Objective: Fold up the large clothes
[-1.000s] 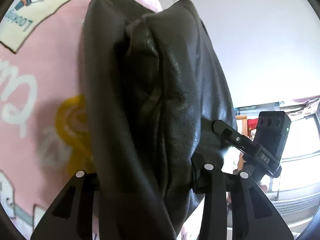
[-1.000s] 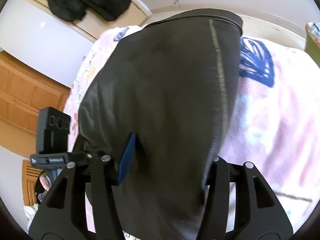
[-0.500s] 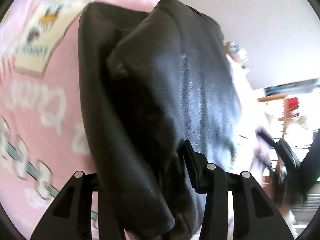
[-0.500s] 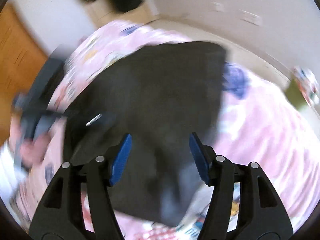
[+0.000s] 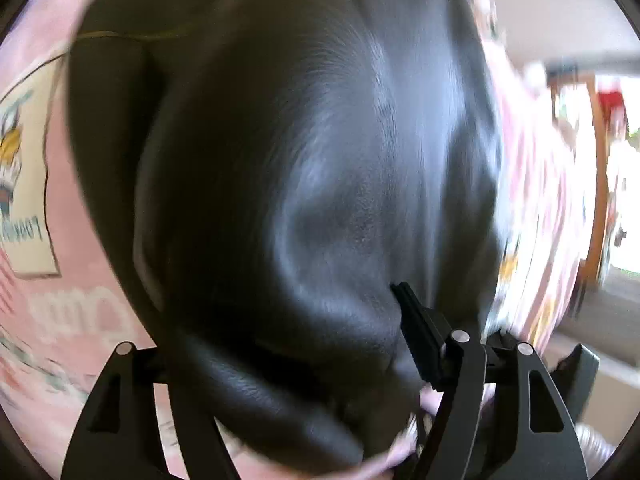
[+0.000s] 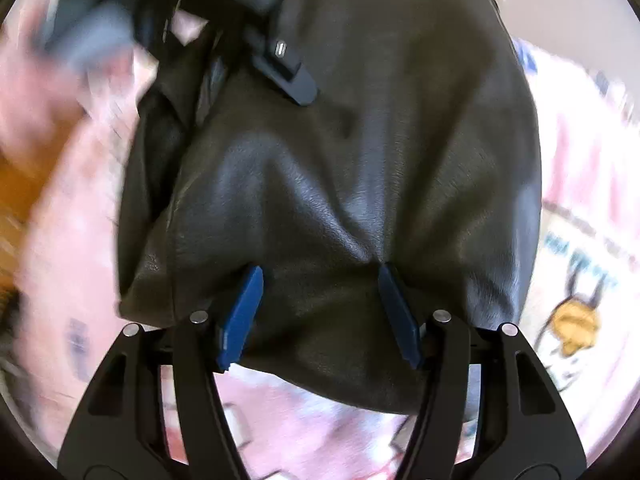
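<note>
A black leather jacket [image 5: 304,168] lies bunched on a pink printed bedspread [image 5: 60,320]. It fills the left wrist view, blurred by motion. My left gripper [image 5: 288,344] is wide apart with a thick fold of the jacket between its fingers; the left finger is hidden by leather. In the right wrist view the jacket [image 6: 360,152] lies folded in front of my right gripper [image 6: 320,300], whose blue pads [image 6: 242,316] stand apart and press on the near edge. The left gripper's body [image 6: 280,60] shows over the jacket's far left part.
The pink bedspread [image 6: 580,240] with cartoon prints surrounds the jacket. A wooden frame and bright window [image 5: 600,200] show at the right of the left wrist view. A pale wall [image 5: 560,8] lies beyond the bed. Wooden furniture [image 6: 16,184] blurs at the left.
Both grippers came down with the jacket from hanging to lying on the bed. The right jaws opened and now rest on its near edge. The left gripper swung across over the jacket.
</note>
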Motion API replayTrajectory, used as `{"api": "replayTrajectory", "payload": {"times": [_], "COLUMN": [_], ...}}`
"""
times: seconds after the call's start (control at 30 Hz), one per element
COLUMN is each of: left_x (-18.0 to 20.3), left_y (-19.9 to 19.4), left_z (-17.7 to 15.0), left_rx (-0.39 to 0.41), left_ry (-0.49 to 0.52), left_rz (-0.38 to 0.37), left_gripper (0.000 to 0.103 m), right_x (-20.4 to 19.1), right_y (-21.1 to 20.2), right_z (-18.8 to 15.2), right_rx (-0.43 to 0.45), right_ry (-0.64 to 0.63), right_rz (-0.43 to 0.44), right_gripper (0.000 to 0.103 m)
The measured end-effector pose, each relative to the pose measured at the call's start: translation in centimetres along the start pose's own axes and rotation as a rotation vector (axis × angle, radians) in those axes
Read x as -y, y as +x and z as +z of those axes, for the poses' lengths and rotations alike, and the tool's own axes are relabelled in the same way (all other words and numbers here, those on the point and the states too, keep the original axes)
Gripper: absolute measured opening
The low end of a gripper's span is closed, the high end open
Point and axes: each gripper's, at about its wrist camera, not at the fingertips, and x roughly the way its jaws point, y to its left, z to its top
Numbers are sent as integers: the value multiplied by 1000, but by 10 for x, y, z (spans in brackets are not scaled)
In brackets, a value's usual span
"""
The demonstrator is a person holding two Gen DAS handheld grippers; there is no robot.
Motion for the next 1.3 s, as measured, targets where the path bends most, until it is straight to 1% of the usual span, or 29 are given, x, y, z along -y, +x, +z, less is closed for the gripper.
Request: {"api": "replayTrajectory", "payload": {"times": [0.03,0.07,0.13,0.17,0.2,0.23,0.27,0.33,0.37,0.4,0.43,0.47,0.5,0.53,0.57,0.63,0.67,0.7,0.73,0.77,0.8,0.87,0.9,1.0,1.07,1.1,1.2,1.27,1.3], "left_x": [2,2,12,9,2,-11,-9,-12,-15,-21,-28,-26,-29,-39,-53,-97,-114,-121,-125,-125,-123,-121,-125,-129,-131,-133,-143,-137,-131], "left_y": [0,-7,-24,-46,-62,-87,-98,-129,-137,-140,-133,-115,-99,-87,-71,-36,-16,-5,8,19,21,24,22,9,-5,-12,-38,-60,-67], "left_z": [3,2,10,7,3,-7,1,-9,-20,-19,-32,-33,-35,-36,-31,-10,6,17,28,41,47,57,58,53,40,33,-7,-44,-57], "left_rx": [-69,-145,-174,-170,-156,-112,-52,129,214,268,312,332,367,384,379,303,272,251,222,197,191,179,176,199,236,252,319,393,421], "left_ry": [32,77,126,138,130,109,77,-37,-107,-177,-258,-292,-307,-328,-362,-480,-531,-545,-538,-530,-512,-470,-462,-421,-393,-395,-483,-603,-648], "left_rz": [17,56,113,136,132,110,94,100,98,74,81,125,214,275,287,192,144,122,90,82,78,78,48,-36,-71,-56,-30,41,50], "left_gripper": [68,72,80,83,83,84,84,86,89,93,94,94,94,92,82,57,43,38,27,10,6,5,4,5,7,8,9,11,13], "right_x": [-7,-9,-1,2,9,18,27,42,53,59,66,72,73,81,86,72,67,54,53,51,49,51,53,49,46,47,58,62,58], "right_y": [3,6,10,10,7,0,-9,-31,-51,-65,-77,-84,-85,-78,-67,-29,-19,-2,20,36,44,46,45,35,27,25,20,32,42], "right_z": [0,1,12,18,26,33,38,49,61,70,83,103,122,141,162,192,192,195,193,192,192,193,194,194,195,197,212,223,232], "right_rx": [-2,-10,-49,-62,-77,-82,-68,-29,14,48,77,89,75,57,45,-1,-35,-79,-125,-130,-123,-112,-113,-116,-119,-123,-94,-126,-163], "right_ry": [-16,-1,79,113,160,205,249,301,318,320,315,308,297,290,284,261,244,237,250,280,293,326,336,272,253,254,273,312,310], "right_rz": [-51,-65,-49,-31,8,62,123,241,305,346,385,400,384,370,369,395,356,317,301,305,324,370,414,481,620,657,713,799,801], "right_gripper": [59,60,61,61,61,61,61,61,61,61,66,71,82,84,84,83,83,73,73,73,73,73,73,73,70,70,70,70,70]}}
